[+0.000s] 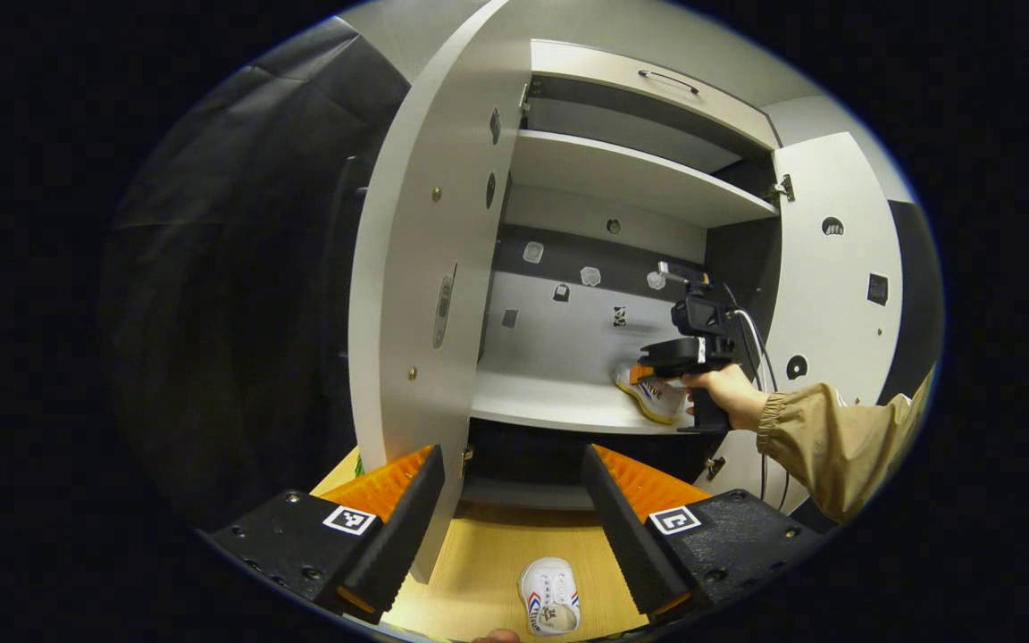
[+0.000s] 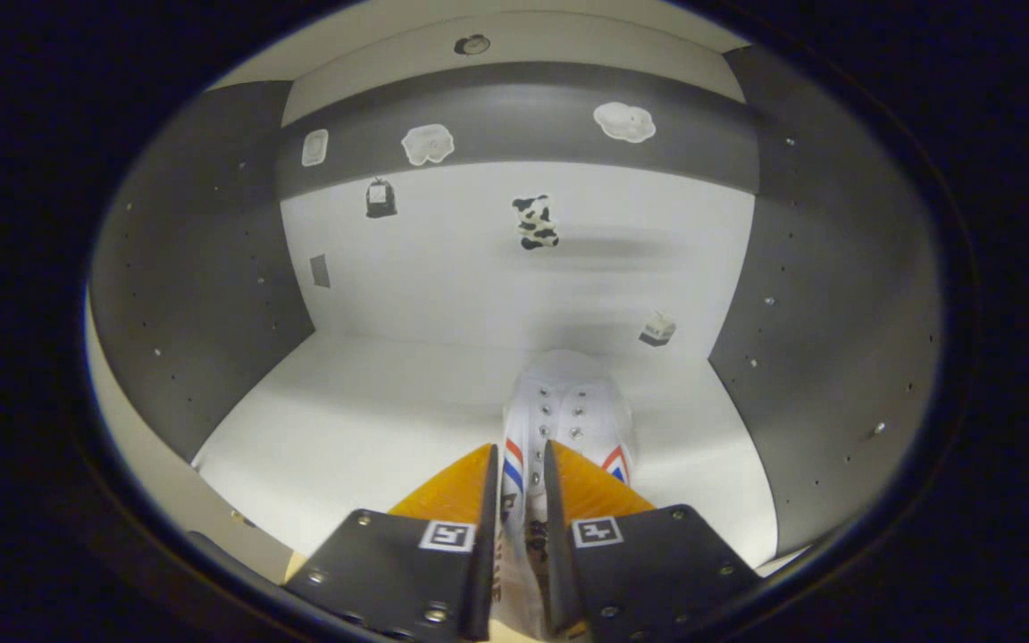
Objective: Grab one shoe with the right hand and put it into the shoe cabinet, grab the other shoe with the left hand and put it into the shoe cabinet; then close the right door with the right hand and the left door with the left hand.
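The left gripper view looks from well back, past its jaws, into the open shoe cabinet (image 1: 622, 268). The right gripper view sits inside, facing the same sticker-dotted back wall (image 2: 514, 268) up close.

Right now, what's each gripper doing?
Left gripper: open, empty.
Right gripper: shut on a shoe, inside the cabinet.

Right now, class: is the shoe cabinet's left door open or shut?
Open: the left door stands swung outward, exposing the shelf inside.
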Demonstrator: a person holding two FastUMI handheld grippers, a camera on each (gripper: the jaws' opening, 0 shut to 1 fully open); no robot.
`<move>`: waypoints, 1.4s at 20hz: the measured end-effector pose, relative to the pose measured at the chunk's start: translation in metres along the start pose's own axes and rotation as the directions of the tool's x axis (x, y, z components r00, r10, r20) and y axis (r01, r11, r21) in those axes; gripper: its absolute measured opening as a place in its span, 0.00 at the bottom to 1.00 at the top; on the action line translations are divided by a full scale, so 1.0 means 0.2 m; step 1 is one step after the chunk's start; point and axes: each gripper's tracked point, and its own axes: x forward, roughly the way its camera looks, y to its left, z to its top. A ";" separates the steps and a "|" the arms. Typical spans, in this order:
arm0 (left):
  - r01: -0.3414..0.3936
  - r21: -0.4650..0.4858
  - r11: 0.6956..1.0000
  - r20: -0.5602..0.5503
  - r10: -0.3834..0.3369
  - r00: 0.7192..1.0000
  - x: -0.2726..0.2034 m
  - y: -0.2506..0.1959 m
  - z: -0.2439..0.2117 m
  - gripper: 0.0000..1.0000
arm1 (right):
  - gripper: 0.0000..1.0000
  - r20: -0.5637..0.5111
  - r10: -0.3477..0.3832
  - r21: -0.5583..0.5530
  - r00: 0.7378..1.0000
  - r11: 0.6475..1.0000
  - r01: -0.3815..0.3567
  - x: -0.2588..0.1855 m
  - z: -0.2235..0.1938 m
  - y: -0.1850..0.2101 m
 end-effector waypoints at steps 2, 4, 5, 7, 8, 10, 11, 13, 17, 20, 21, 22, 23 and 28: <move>0.007 -0.009 1.000 -0.016 -0.007 1.000 -0.03 -0.01 -0.04 0.96 | 0.28 0.066 0.000 0.007 0.998 1.000 0.000 -0.11 0.08 0.01; 0.010 0.003 1.000 -0.043 -0.010 0.999 -0.04 -0.02 -0.11 0.93 | 0.28 0.137 0.017 0.017 0.990 1.000 -0.020 -0.25 0.15 0.05; 0.011 0.011 1.000 -0.061 -0.010 0.998 -0.05 -0.02 -0.15 0.93 | 0.28 0.163 0.028 0.017 0.986 0.999 -0.031 -0.33 0.18 0.07; 0.019 0.016 1.000 -0.103 -0.017 0.995 -0.06 -0.02 -0.24 0.96 | 0.28 0.217 0.045 0.012 0.975 0.999 -0.048 -0.50 0.22 0.11; 0.025 0.017 1.000 -0.134 -0.023 0.991 -0.07 -0.03 -0.30 0.96 | 0.28 0.241 0.057 0.008 0.969 0.998 -0.061 -0.59 0.24 0.13; 0.040 0.016 0.999 -0.192 -0.036 0.981 -0.08 -0.05 -0.43 0.96 | 0.28 0.282 0.080 -0.006 0.956 0.997 -0.082 -0.78 0.25 0.17; 0.049 0.013 0.999 -0.227 -0.045 0.973 -0.09 -0.06 -0.50 0.96 | 0.28 0.285 0.100 -0.017 0.953 0.995 -0.100 -0.86 0.24 0.18; 0.069 0.008 0.998 -0.286 -0.064 0.956 -0.08 -0.09 -0.64 0.96 | 0.31 0.292 0.138 -0.018 0.947 0.990 -0.138 -1.03 0.22 0.20; 0.099 0.010 0.995 -0.403 -0.087 0.911 -0.03 -0.11 -0.98 0.95 | 0.28 0.336 0.168 -0.015 0.927 0.985 -0.173 -1.31 0.22 0.21; 0.126 -0.016 0.992 -0.521 -0.116 0.846 0.02 -0.12 -1.30 0.86 | 0.28 0.344 0.184 -0.012 0.921 0.981 -0.191 -1.46 0.19 0.21; 0.131 -0.029 0.991 -0.559 -0.125 0.820 0.04 -0.13 -1.41 0.89 | 0.28 0.348 0.186 -0.011 0.919 0.981 -0.194 -1.49 0.18 0.21; 0.139 -0.043 0.989 -0.592 -0.137 0.794 0.07 -0.13 -1.51 0.82 | 0.28 0.353 0.191 -0.005 0.916 0.979 -0.202 -1.52 0.18 0.21; 0.149 -0.055 0.987 -0.619 -0.151 0.771 0.09 -0.14 -1.59 0.81 | 0.28 0.357 0.194 0.002 0.914 0.978 -0.208 -1.56 0.18 0.21; 0.146 -0.102 0.984 -0.726 -0.173 0.665 0.19 -0.11 -1.89 0.80 | 0.27 0.378 0.174 0.007 0.909 0.982 -0.191 -1.68 0.15 0.19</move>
